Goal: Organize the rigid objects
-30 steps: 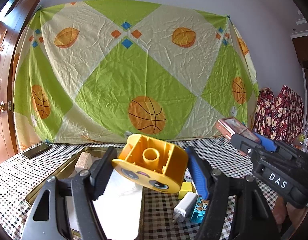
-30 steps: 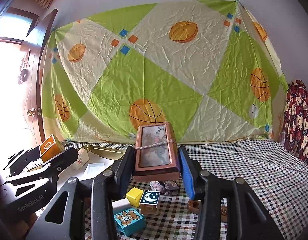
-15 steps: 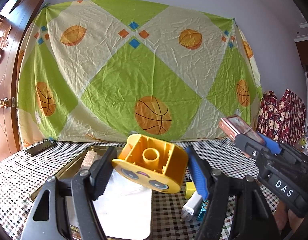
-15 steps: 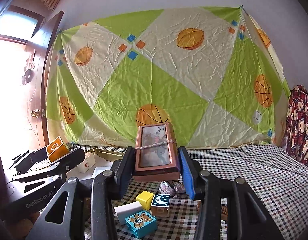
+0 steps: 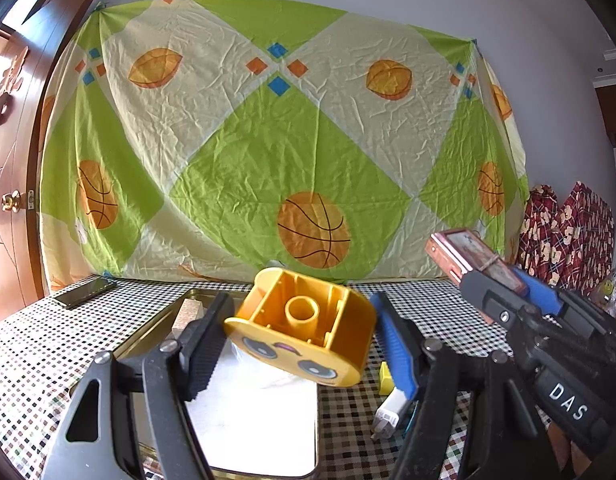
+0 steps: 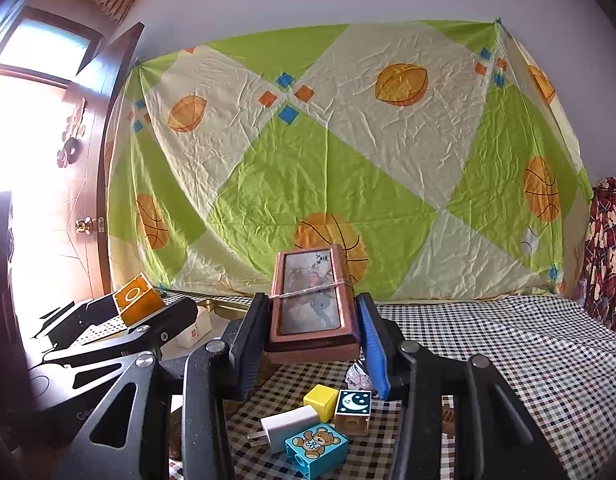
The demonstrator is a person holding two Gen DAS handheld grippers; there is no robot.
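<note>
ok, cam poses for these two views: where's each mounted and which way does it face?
Left wrist: on the left tongs, looking forward along its fingers over the gold tray toward the hung sheet; own fingers grip a yellow block, and the right tongs enter at right.
Right wrist: on the right tongs, facing the same sheet; own fingers grip a brown box, and the left tongs show at left.
Shared: sheet, checkered table, white charger, both held items.
</note>
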